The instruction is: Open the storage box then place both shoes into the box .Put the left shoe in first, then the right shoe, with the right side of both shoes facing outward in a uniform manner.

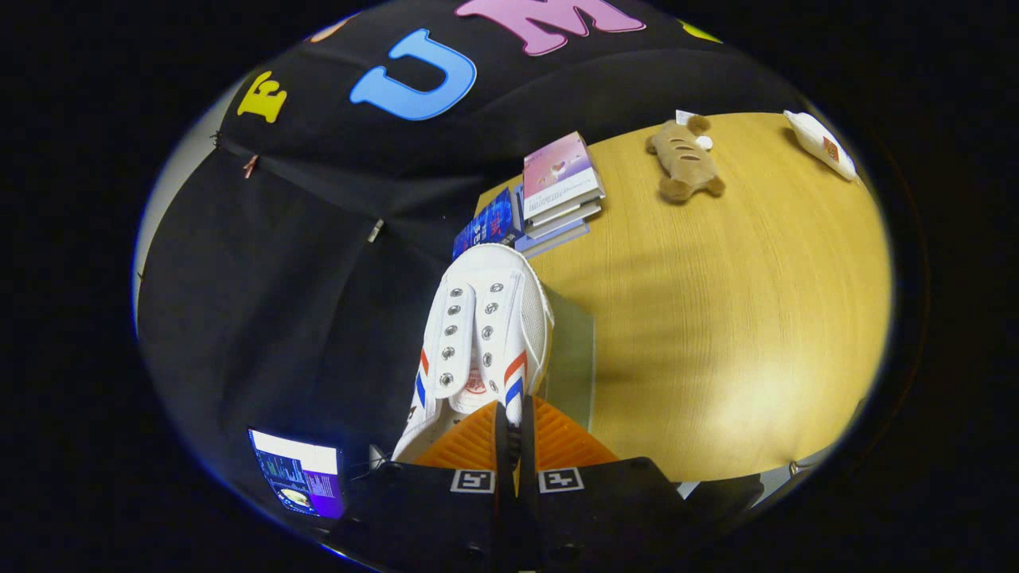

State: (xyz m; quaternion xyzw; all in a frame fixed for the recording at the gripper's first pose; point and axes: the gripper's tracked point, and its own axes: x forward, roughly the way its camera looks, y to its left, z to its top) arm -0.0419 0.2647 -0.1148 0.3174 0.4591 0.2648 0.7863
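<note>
Hand-held gripper (513, 426): fingers pressed together, pinching the white shoe's collar
Shoe (486, 326): white, held up, toe pointing away, beside the clear storage box (575, 358)
Tabletop (740, 318): books (557, 187), plush toy (685, 159)

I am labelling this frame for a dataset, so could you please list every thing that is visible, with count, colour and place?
shoe: one, white with red and blue stripes, held up just ahead of the fingers, its edge pinched between them.
storage box: one, pale translucent, directly behind the shoe on the table.
books: a small stack, pink cover on top, blue one beside it, beyond the shoe at the table's far edge.
plush toy: one, brown, lying on the table beyond the books.
white packet: one, at the table's far corner.
table: one, yellow wood.
screen: one, lit, low beside the gripper.
gripper: one, fingers closed on the shoe.
</note>
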